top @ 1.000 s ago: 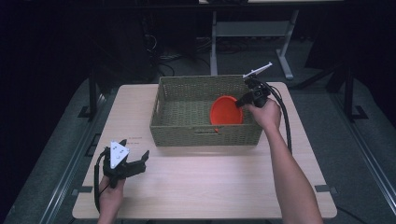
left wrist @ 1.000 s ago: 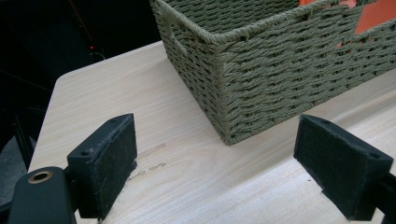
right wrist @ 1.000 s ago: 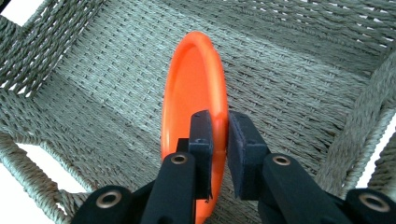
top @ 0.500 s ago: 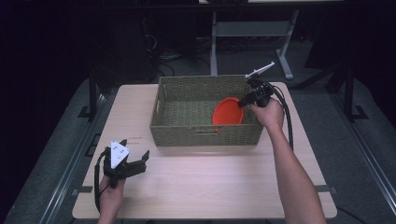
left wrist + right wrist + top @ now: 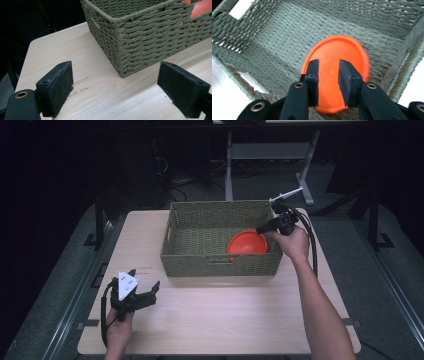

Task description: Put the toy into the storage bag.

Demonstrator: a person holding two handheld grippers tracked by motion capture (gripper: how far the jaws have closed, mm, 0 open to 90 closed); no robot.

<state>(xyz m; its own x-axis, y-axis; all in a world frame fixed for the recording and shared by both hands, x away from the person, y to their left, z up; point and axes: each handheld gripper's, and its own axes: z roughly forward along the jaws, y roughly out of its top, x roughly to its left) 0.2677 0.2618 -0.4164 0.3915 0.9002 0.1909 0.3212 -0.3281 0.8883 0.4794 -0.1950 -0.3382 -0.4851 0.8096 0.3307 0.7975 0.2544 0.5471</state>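
Resting inside the woven basket (image 5: 220,265), the orange plate (image 5: 247,243) lay at about 4 o'clock of the basket floor, leaning toward the near wall, so the placing looked essentially done. The right gripper (image 5: 328,72) hung just above the plate at the basket's 3 o'clock rim; its jaws had just been opening and stood a narrow gap apart, with the plate below and behind them and nothing pressed between the pads, as far as the right gripper view showed. What seemed left was to lift that hand clear of the basket. The left gripper (image 5: 115,85) sat on the pale wooden surface (image 5: 225,320) at about 8 o'clock from the basket, well apart from it, its jaws spread wide and empty, facing the basket's near corner.
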